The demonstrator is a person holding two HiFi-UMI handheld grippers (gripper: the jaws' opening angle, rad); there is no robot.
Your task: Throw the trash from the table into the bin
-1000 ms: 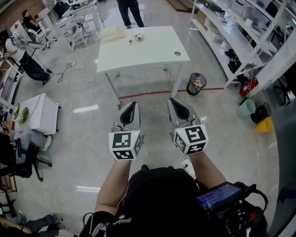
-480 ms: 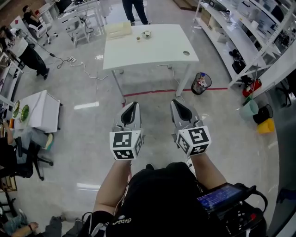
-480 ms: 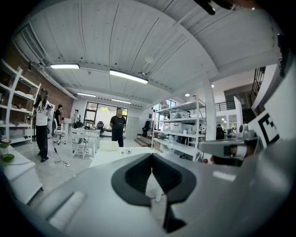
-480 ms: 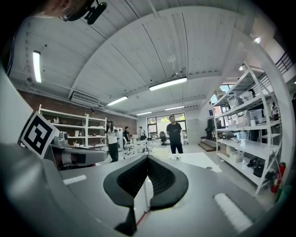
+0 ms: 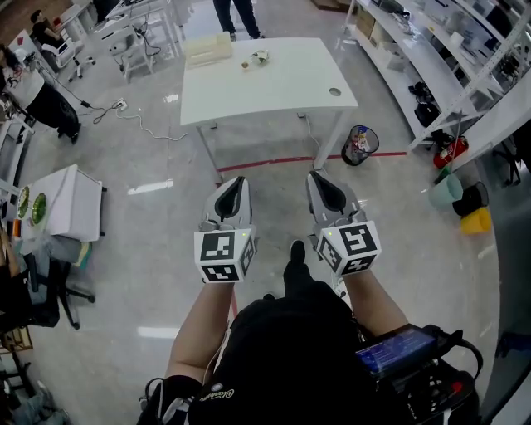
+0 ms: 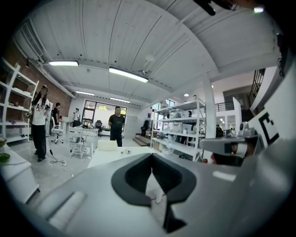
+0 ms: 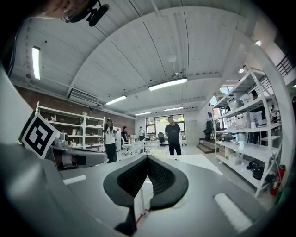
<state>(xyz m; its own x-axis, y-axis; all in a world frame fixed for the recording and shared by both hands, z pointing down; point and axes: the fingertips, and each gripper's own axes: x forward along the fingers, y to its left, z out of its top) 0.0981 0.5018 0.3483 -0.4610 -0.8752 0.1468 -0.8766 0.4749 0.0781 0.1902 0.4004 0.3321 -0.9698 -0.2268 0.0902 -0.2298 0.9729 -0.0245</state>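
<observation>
Trash sits at the counter's far edge; left claw and right claw are closed, empty.

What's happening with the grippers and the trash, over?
Left gripper and right gripper shut, empty. Trash at far end of table, untouched. Bin on floor beside table. No obstacle before table.

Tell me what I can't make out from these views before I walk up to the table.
- The trash on the table: too small in the head view to identify, and only specks past the jaws in both gripper views.
- What is inside the bin: too small in the head view.
- The person beyond the table: cut off by the head view's top edge.
</observation>
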